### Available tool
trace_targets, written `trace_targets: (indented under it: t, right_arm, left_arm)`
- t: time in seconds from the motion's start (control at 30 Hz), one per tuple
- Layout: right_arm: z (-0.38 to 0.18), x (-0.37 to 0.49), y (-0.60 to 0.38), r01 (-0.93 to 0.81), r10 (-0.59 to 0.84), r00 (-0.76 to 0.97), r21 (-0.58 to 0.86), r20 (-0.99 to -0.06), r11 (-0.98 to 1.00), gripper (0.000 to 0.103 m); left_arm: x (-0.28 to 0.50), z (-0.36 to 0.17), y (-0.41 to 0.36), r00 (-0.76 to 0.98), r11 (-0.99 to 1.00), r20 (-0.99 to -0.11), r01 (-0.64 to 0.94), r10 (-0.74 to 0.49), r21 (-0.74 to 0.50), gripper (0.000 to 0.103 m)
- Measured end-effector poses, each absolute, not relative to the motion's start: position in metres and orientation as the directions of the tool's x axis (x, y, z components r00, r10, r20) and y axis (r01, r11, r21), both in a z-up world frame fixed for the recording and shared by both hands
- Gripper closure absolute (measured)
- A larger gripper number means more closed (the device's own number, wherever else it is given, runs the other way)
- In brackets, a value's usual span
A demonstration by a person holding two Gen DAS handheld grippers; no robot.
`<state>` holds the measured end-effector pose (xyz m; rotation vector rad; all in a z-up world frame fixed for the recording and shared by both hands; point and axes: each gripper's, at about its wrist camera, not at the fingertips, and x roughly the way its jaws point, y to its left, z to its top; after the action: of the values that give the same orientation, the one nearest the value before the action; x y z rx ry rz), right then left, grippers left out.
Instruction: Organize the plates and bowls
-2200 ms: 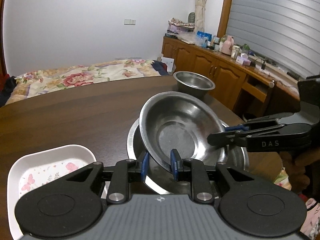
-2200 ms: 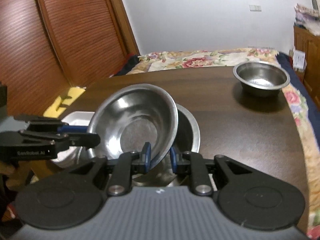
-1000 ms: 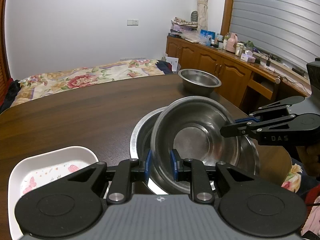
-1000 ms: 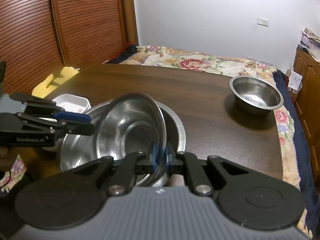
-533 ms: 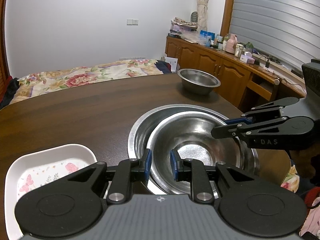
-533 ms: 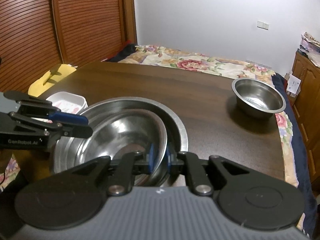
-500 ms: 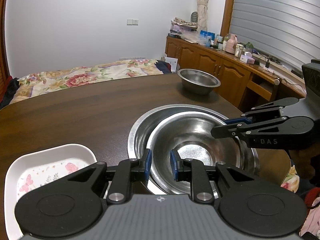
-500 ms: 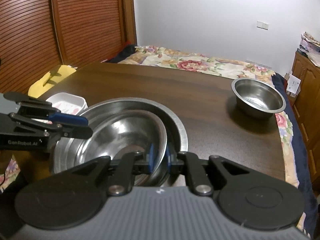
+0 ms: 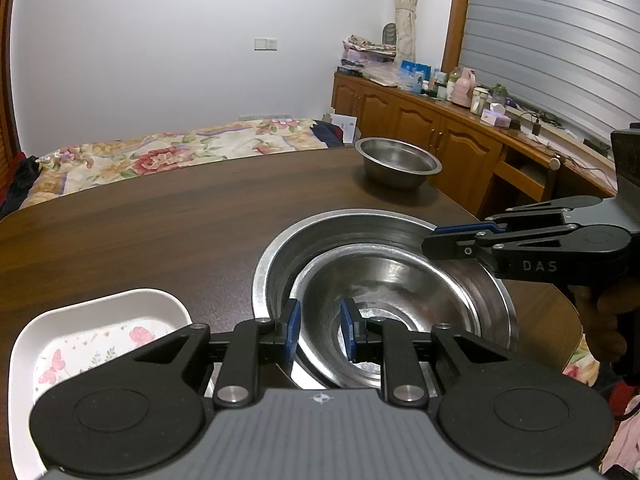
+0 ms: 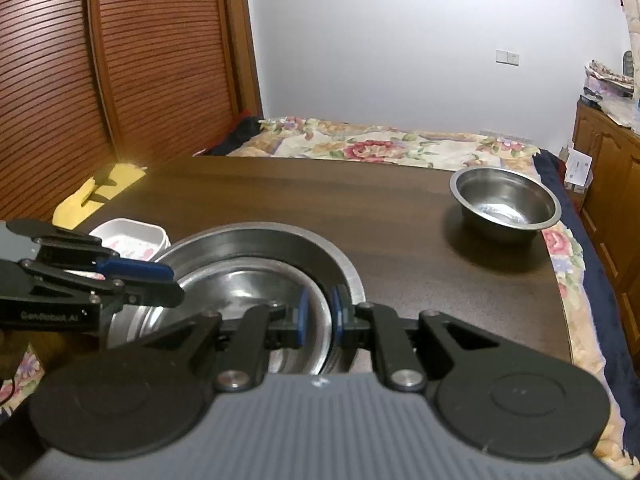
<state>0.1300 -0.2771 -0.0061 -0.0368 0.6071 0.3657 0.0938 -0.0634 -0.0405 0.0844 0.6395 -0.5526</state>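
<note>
Table (image 9: 160,216): dark brown wood, rounded edge, carrying all dishes listed below.
Large steel basin (image 9: 360,224): upright on the table near the front edge; widest of the metal vessels.
Medium steel bowl (image 9: 400,280): nested upright inside the large steel basin, seated toward the near side; rim below the basin rim (image 10: 240,272).
Left gripper (image 9: 319,326): jaws parted, blue pads straddling the near rim of the medium steel bowl with a gap on each side; no clamping visible. Seen from the right wrist camera at the left side of the basin (image 10: 168,282).
Right gripper (image 10: 319,314): jaws parted, one pad inside and one outside the bowl rim; contact with the rim cannot be determined. Seen from the left wrist camera reaching in over the right side of the basin (image 9: 430,240).
Small steel bowl (image 9: 398,162): upright, alone at the far right of the table, well apart from the nested pair (image 10: 504,204).
White rectangular dish (image 9: 80,332): floral and butterfly print inside, on the table just beside the basin on its left; partly hidden behind the left gripper in the right wrist view (image 10: 128,236).
Background: bed with floral cover (image 9: 160,156) beyond the table; wooden cabinet (image 9: 432,144) along the right wall.
</note>
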Motion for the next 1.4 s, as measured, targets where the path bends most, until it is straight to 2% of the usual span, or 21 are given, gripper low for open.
trace_targets:
  t: [0.4, 0.6, 0.67, 0.7, 0.77, 0.83, 0.87, 0.93, 1.0, 1.1, 1.4]
  right_arm:
    - [0.002, 0.116, -0.287, -0.313, 0.330, 0.802, 0.120, -0.498, 0.942, 0.089]
    - [0.007, 0.110, -0.291, -0.302, 0.321, 0.820, 0.117, -0.474, 0.946, 0.086]
    - [0.008, 0.108, -0.293, -0.295, 0.312, 0.829, 0.111, -0.464, 0.949, 0.071]
    - [0.009, 0.107, -0.293, -0.292, 0.307, 0.835, 0.105, -0.457, 0.951, 0.064]
    - [0.011, 0.107, -0.294, -0.285, 0.295, 0.844, 0.092, -0.447, 0.954, 0.059]
    - [0.011, 0.106, -0.293, -0.270, 0.277, 0.856, 0.081, -0.435, 0.960, 0.036]
    - [0.012, 0.106, -0.293, -0.262, 0.270, 0.863, 0.079, -0.427, 0.962, 0.030]
    - [0.012, 0.104, -0.295, -0.248, 0.257, 0.877, 0.074, -0.406, 0.966, 0.008]
    - [0.012, 0.103, -0.297, -0.240, 0.249, 0.886, 0.071, -0.392, 0.968, 0.001]
    - [0.010, 0.103, -0.299, -0.220, 0.229, 0.895, 0.066, -0.382, 0.973, 0.000]
    - [0.008, 0.122, -0.322, -0.136, 0.150, 0.914, 0.065, -0.378, 0.989, 0.000]
  left_arm:
    - [0.093, -0.033, -0.066, 0.686, 0.860, -0.569, 0.504, -0.453, -0.076, 0.072]
    - [0.094, -0.029, -0.069, 0.695, 0.859, -0.557, 0.508, -0.455, -0.069, 0.065]
    - [0.094, -0.028, -0.069, 0.697, 0.858, -0.553, 0.509, -0.457, -0.067, 0.059]
    - [0.095, -0.027, -0.070, 0.698, 0.858, -0.551, 0.509, -0.457, -0.068, 0.053]
    - [0.096, -0.026, -0.072, 0.703, 0.860, -0.547, 0.506, -0.454, -0.065, 0.043]
    - [0.096, -0.025, -0.072, 0.710, 0.863, -0.540, 0.501, -0.452, -0.063, 0.028]
    - [0.096, -0.024, -0.072, 0.713, 0.864, -0.534, 0.500, -0.454, -0.066, 0.024]
    - [0.095, -0.023, -0.070, 0.720, 0.865, -0.523, 0.497, -0.457, -0.072, 0.012]
    - [0.096, -0.022, -0.069, 0.726, 0.868, -0.515, 0.490, -0.456, -0.076, 0.007]
    - [0.098, -0.020, -0.069, 0.733, 0.873, -0.510, 0.481, -0.449, -0.078, 0.003]
    - [0.116, 0.001, -0.085, 0.746, 0.861, -0.484, 0.508, -0.458, -0.033, 0.003]
